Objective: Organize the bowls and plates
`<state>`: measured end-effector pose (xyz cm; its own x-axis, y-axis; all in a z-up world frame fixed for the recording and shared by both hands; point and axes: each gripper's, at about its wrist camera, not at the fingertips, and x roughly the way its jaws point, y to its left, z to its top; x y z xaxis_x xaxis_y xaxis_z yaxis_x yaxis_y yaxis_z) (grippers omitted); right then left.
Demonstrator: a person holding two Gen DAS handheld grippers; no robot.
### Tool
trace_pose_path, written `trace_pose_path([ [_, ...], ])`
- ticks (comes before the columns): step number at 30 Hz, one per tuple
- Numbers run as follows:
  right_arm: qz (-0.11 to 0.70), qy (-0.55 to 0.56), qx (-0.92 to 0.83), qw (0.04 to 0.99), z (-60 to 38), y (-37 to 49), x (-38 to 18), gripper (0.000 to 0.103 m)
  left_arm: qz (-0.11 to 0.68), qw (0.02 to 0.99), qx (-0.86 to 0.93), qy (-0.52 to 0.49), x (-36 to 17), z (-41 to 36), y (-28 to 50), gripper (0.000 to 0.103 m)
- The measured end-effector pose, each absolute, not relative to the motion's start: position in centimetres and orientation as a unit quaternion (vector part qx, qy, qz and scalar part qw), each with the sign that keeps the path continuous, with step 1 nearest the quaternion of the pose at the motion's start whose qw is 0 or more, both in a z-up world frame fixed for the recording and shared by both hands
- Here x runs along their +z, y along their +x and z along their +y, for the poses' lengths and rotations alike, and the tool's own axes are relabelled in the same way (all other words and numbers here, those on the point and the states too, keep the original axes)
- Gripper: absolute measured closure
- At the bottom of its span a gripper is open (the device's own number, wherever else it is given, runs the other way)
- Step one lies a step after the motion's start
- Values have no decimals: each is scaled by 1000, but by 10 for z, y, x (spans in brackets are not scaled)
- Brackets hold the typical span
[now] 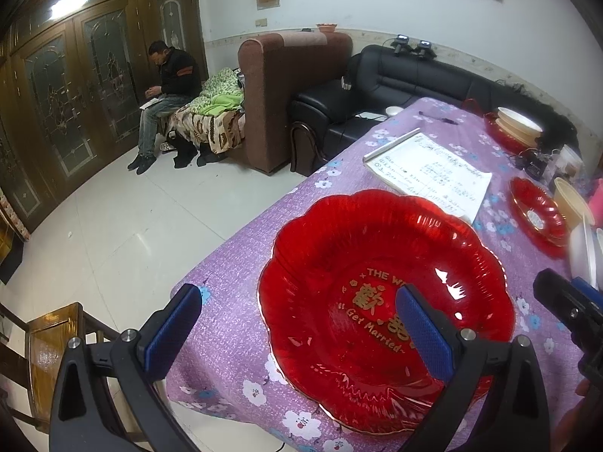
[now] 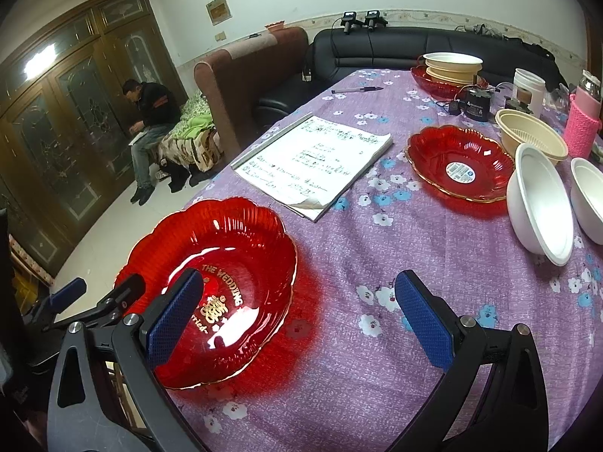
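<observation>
A large red plate (image 1: pixel 361 263) with gold lettering lies at the near left corner of the purple floral table (image 1: pixel 233 256). My left gripper (image 1: pixel 297 301) is open and straddles the plate's left rim, one finger over the plate, the other beyond the table edge. In the right wrist view the same red plate (image 2: pixel 241 248) sits lower left, with my right gripper (image 2: pixel 299 286) open above its right rim and the cloth, holding nothing. A second red plate (image 2: pixel 459 162) with a sticker, two white bowls (image 2: pixel 539 203) and a beige bowl (image 2: pixel 531 135) stand at the right.
A stack of a red plate and beige bowls (image 2: pixel 448 71) stands at the back. A notebook (image 2: pixel 312 158), a pen (image 2: pixel 358 89), a black device (image 2: pixel 476 101), a white jar (image 2: pixel 527 90) and a pink-sleeved bottle (image 2: pixel 582 128) share the table. A wooden chair (image 1: pixel 56 342) stands left; a person sits far off.
</observation>
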<state>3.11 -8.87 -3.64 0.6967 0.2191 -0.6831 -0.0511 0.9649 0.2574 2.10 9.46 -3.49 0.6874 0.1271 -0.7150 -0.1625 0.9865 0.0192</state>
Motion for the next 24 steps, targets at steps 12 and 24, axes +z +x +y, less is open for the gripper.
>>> trace_pose_path([
  [12,394,119,70,909,-86,41,-44,0,400,913,78,-28,-43,101,29,0],
  [24,415,102,53,903,-77,60,-57,0,441,893,82,-37,-64,112,42,1],
])
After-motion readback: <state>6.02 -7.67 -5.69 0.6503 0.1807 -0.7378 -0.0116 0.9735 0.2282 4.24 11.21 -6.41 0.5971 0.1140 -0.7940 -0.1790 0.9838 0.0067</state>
